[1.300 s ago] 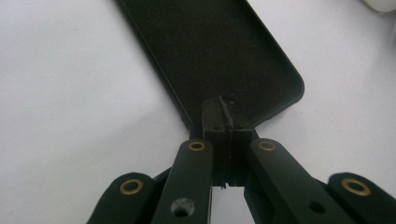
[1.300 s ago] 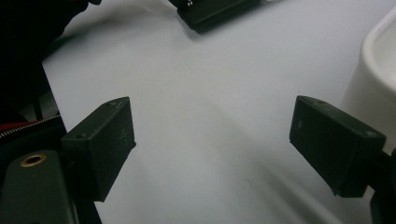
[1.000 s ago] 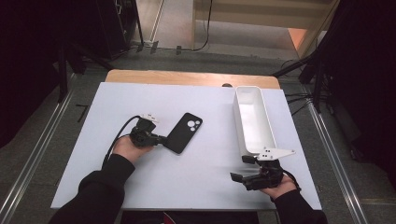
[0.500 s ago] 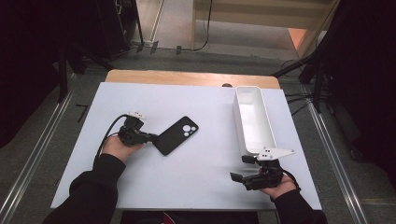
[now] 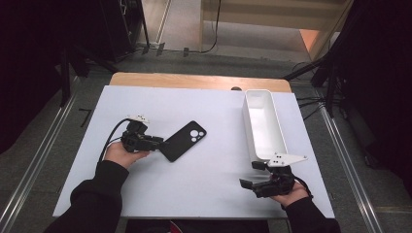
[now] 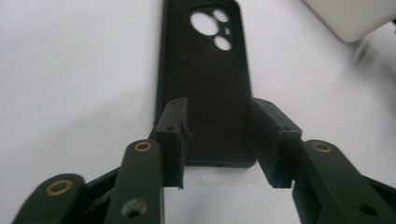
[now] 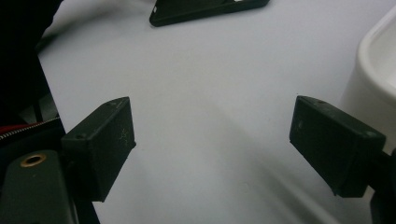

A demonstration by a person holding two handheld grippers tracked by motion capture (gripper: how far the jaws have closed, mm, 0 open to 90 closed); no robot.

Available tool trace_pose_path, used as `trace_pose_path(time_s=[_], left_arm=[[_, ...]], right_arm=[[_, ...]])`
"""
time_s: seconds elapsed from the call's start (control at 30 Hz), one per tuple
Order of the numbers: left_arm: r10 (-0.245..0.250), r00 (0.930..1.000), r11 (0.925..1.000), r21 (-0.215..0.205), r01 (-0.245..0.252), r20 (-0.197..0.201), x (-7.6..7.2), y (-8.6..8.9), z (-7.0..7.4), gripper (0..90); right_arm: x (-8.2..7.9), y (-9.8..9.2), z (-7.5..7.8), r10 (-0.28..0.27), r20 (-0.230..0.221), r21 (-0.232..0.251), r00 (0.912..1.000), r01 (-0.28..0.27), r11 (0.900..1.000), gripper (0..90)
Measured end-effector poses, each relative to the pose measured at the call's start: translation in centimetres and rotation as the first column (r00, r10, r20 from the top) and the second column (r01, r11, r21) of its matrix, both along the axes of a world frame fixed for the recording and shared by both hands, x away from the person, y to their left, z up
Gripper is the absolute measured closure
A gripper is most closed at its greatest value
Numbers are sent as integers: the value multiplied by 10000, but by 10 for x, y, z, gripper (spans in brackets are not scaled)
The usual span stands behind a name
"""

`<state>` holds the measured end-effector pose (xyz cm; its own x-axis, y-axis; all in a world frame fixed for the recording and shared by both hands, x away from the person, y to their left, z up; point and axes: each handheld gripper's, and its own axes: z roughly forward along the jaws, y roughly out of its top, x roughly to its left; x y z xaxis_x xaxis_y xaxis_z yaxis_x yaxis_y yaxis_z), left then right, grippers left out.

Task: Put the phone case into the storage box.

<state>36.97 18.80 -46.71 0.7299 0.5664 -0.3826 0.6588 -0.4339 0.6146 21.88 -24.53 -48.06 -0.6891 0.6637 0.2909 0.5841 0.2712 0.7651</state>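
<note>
Phone case (image 5: 183, 141) lying flat on white desk (image 5: 204, 184), near middle. Left hand-held gripper (image 6: 218, 140) just been opening, jaws standing off case's near end, letting go. Right hand-held gripper (image 5: 253, 175) spread, holding nothing, waiting beside white tray (image 5: 263, 124). Case looking placed; tray sitting bare.

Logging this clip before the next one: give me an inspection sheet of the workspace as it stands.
Surface: white table, wooden edge at the far side.
Job's things: black phone case lies flat, camera cutouts up.
Clutter: long white tray at right, apparently empty.
Grippers: left gripper jaws have just been opening, case end between them, pads off it; right gripper open, holding nothing.
Cables: black cable trails from left gripper.
Surroundings: dark floor, metal rails.
</note>
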Motion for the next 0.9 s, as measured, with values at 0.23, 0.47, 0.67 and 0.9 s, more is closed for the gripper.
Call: trace_pose_path(time_s=[0.23, 0.47, 0.67, 0.9], left_arm=[[-294, 9995, 9992, -285, 296, 73, -15, 0, 6, 460], [-514, 9975, 9975, -451, 536, 483, -30, 0, 9, 400], [-663, 9951, 9962, -524, 702, 732, -41, 2, 13, 361], [-760, 9931, 9953, -539, 810, 888, -51, 3, 14, 334]], right_arm=[[0, 0, 0, -22, 27, 5, 10000, 22, 10000, 126], [1, -1, 0, -112, 112, 155, 9999, 110, 9998, 125], [0, -1, 0, -97, 195, 294, 9998, 91, 9995, 125], [0, -1, 1, -170, 115, 313, 9998, 166, 9994, 126]])
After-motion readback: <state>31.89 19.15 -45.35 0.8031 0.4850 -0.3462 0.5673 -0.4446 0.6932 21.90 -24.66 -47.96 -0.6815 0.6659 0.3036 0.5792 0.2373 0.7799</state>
